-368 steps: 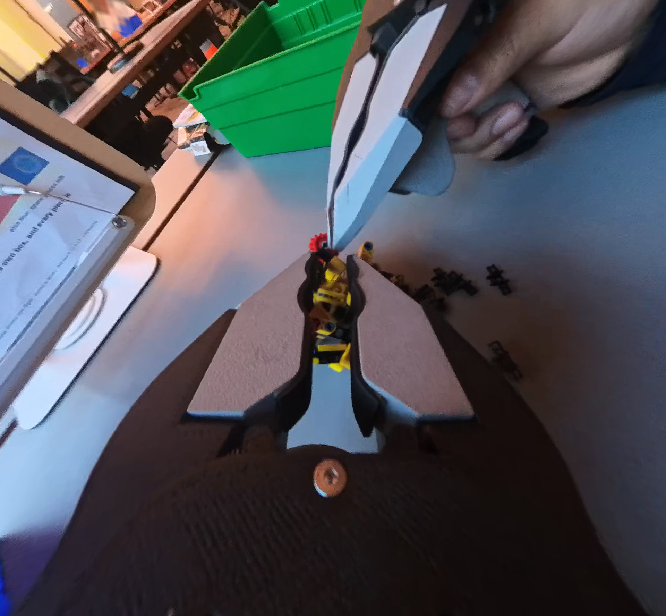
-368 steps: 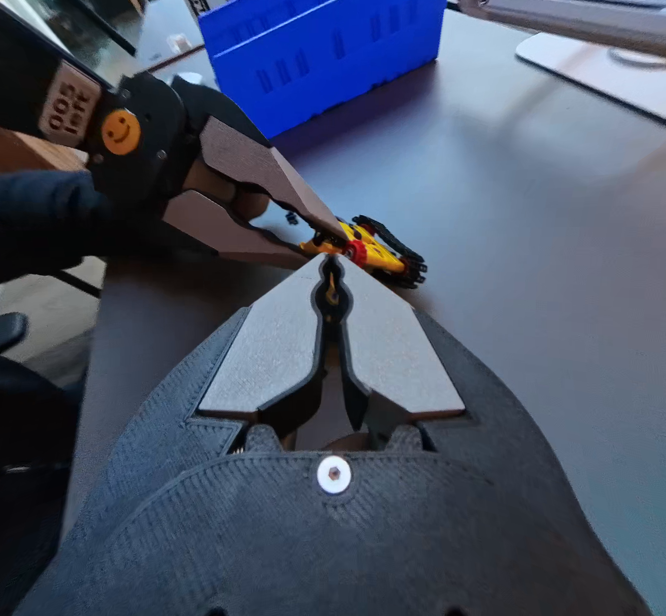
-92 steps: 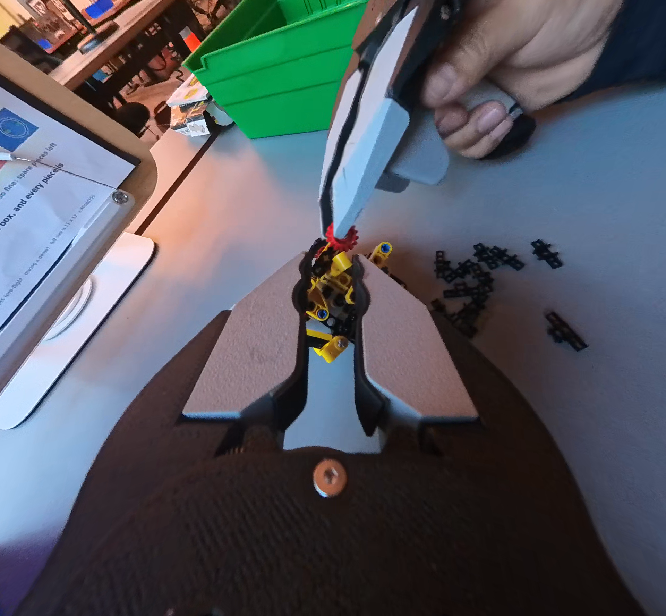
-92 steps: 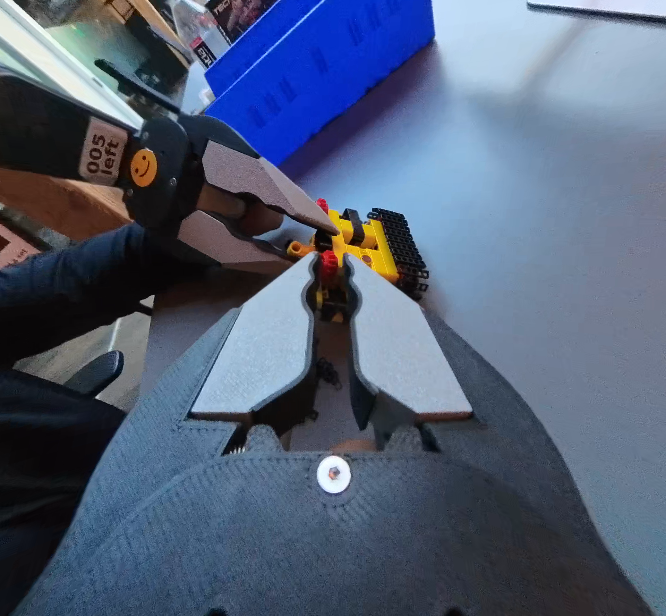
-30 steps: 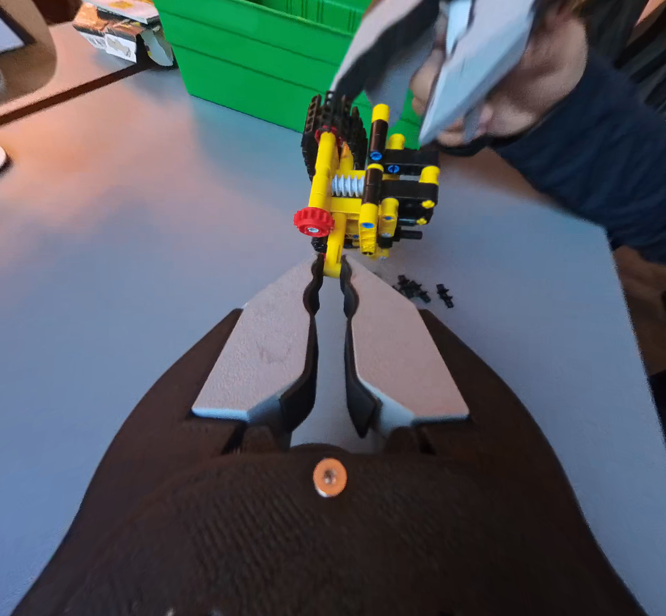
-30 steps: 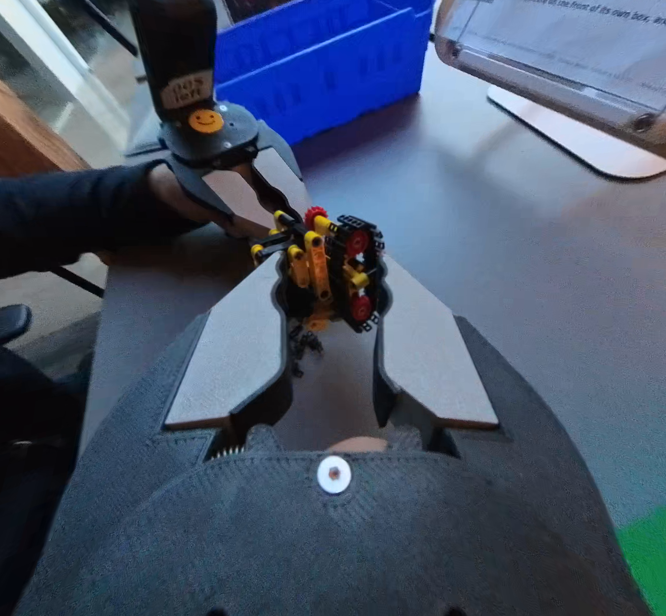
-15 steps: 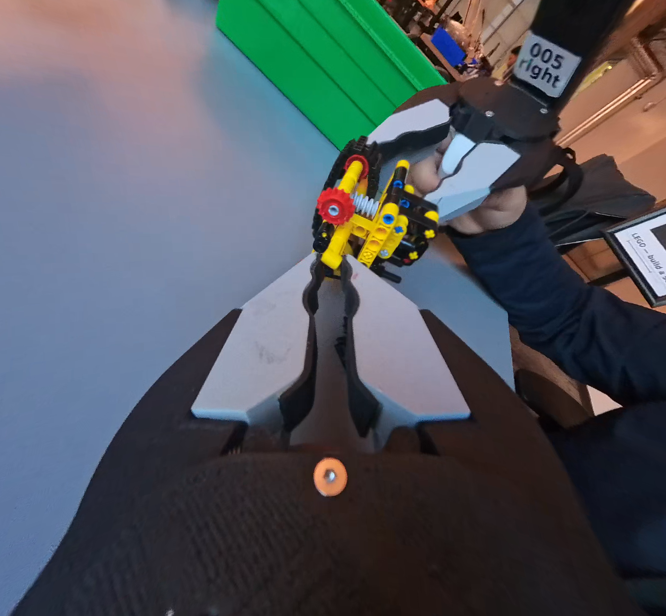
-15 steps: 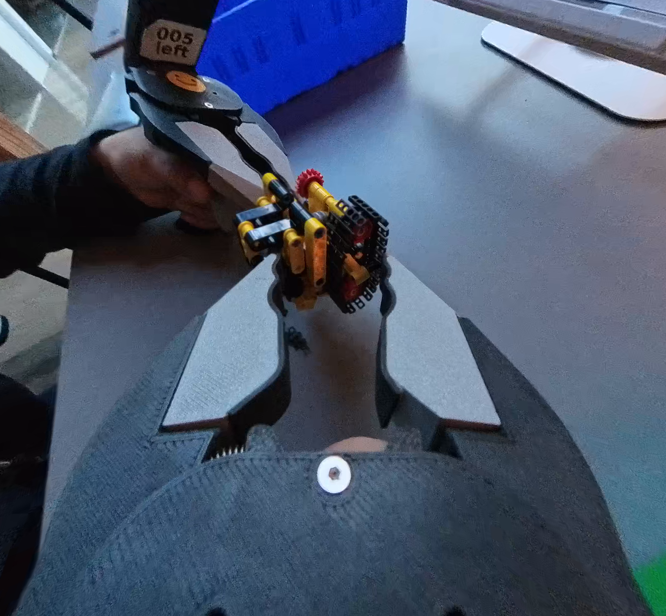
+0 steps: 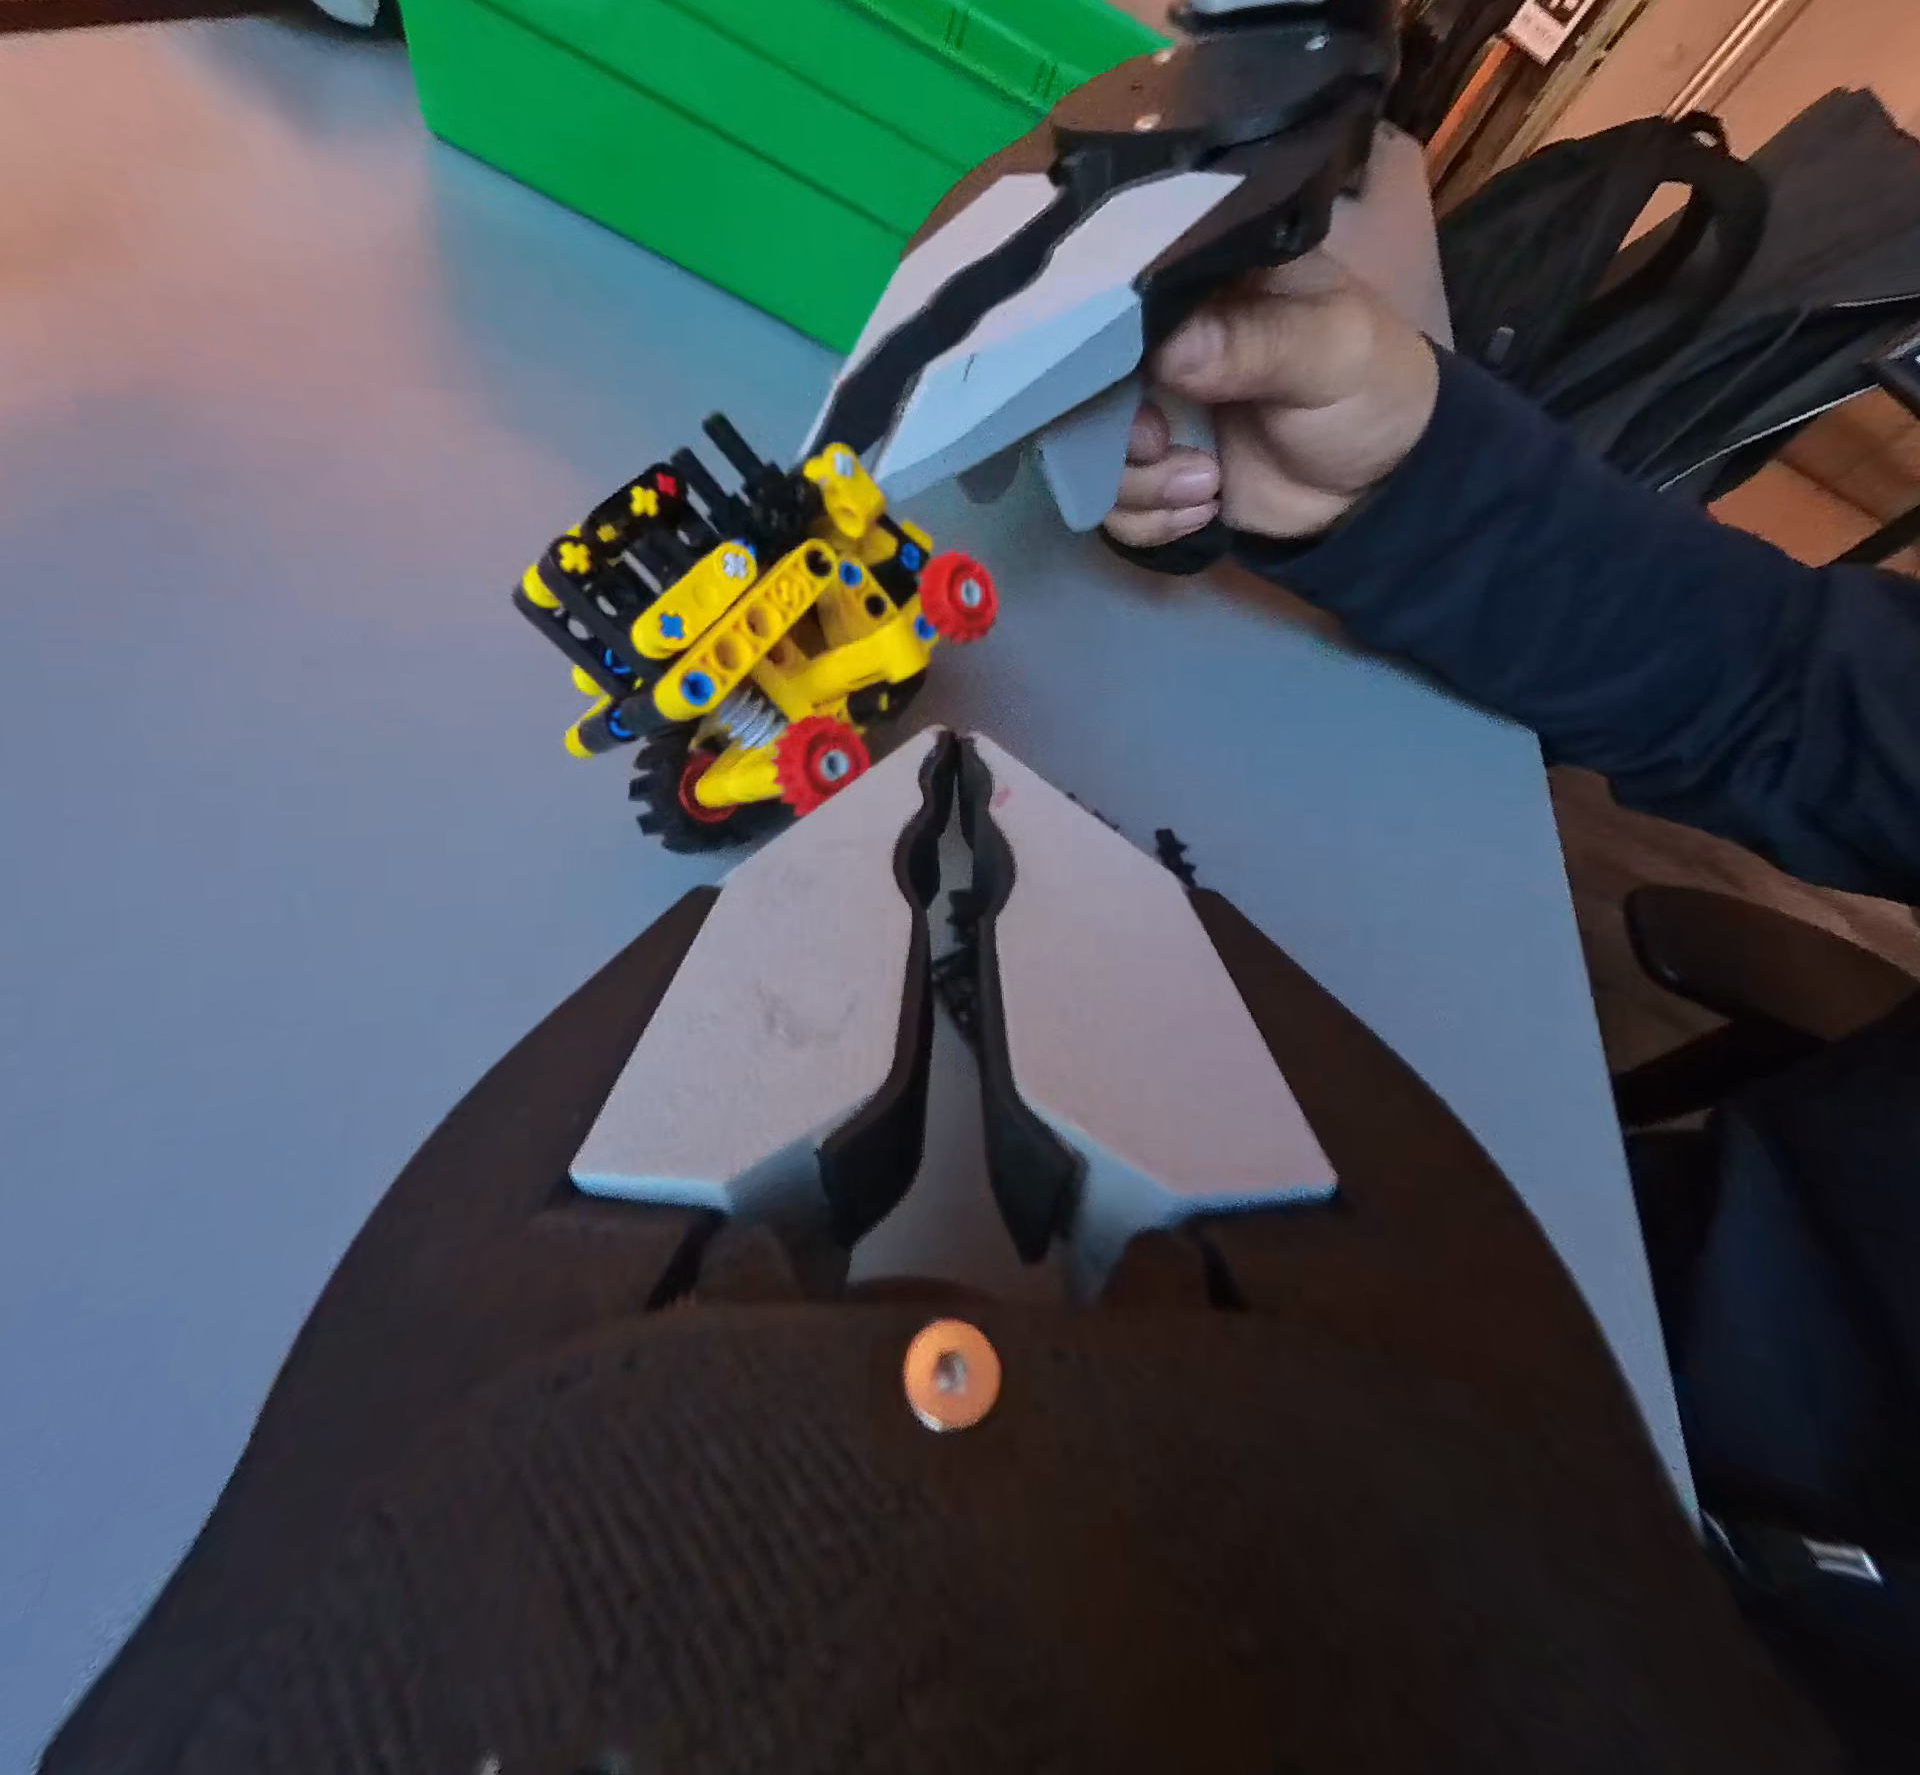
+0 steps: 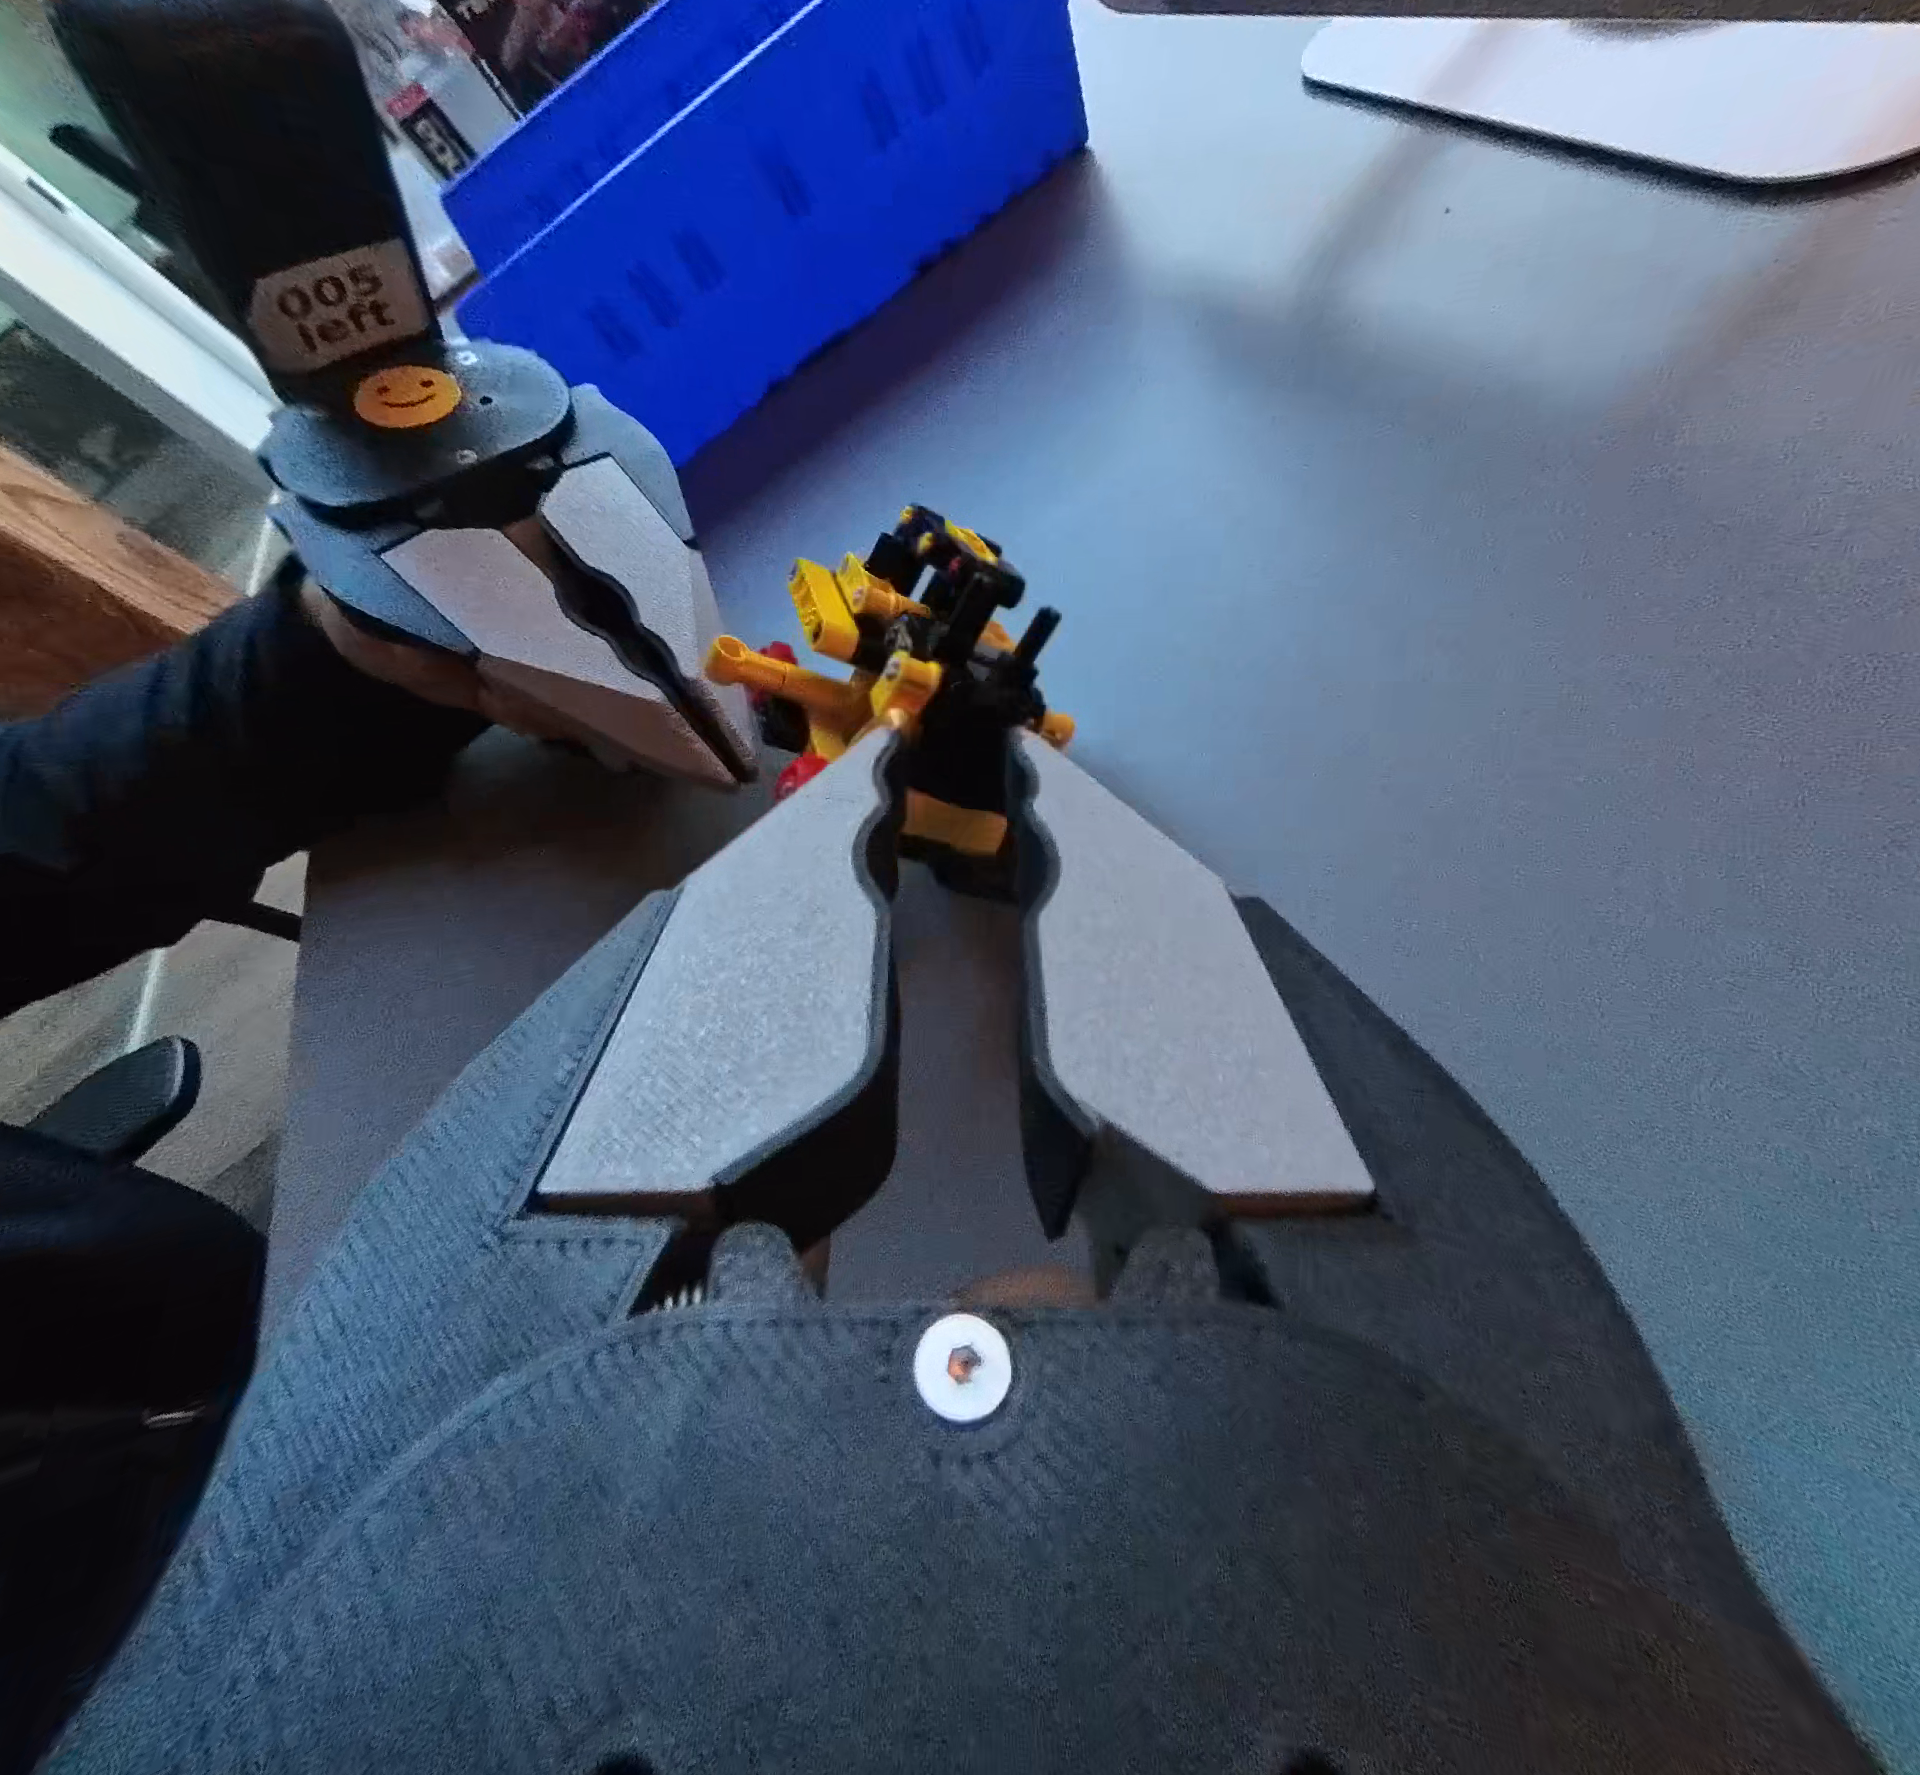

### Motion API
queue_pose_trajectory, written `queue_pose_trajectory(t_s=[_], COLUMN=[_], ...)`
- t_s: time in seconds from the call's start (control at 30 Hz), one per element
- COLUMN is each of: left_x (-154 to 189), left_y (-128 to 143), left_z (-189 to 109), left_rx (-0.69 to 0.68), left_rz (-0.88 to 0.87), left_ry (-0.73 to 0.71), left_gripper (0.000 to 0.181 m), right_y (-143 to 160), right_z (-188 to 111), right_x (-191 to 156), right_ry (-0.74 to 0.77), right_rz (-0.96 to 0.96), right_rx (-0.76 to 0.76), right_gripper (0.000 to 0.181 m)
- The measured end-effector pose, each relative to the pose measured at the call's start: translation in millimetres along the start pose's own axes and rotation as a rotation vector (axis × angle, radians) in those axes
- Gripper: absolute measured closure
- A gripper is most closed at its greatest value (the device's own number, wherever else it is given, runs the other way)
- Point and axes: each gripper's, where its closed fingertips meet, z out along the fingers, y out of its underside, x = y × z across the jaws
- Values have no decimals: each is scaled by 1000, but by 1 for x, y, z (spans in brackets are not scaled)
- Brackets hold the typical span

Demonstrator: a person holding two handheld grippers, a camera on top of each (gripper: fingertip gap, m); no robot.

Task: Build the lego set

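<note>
A green bin (image 9: pixel 665 94), blue bin (image 10: pixel 790 198) and stand base (image 10: pixel 1621 104) sit on the table (image 10: pixel 1455 582).

Yellow-black lego model (image 9: pixel 748 624), red gears.

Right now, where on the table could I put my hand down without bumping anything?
The table is bare beside the lego model, in front of the green bin, and between blue bin and monitor stand. Crowded near the model: left gripper, right gripper, loose black pieces.

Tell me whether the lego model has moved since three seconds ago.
Yes. The lego model has been lifted and turned; then it lay flat by the blue bin, tracks level, and now the right gripper holds it tilted.
</note>
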Motion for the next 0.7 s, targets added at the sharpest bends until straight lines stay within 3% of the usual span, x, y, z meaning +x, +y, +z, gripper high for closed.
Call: queue_pose_trajectory(t_s=[0.17, 0.3, 0.43, 0.57, 0.7], left_x=[-13, -21, -32, -23, -18], left_y=[12, 3, 4, 9, 2], left_z=[-6, -9, -9, 1, -1], left_rx=[-80, -40, -93, -146, -124], left_rz=[25, 142, 390, 603, 656], left_ry=[-56, -151, -342, -394, -416], left_gripper=[181, 181, 158, 140, 131], right_y=[4, 8, 8, 13, 18], right_z=[1, 4, 5, 8, 9], right_x=[5, 2, 5, 7, 15], right_ry=[50, 40, 59, 53, 121], right_rz=[-48, -52, -61, -72, -180], right_rx=[-30, -48, -46, -69, -115], right_gripper=[161, 156, 156, 153, 152])
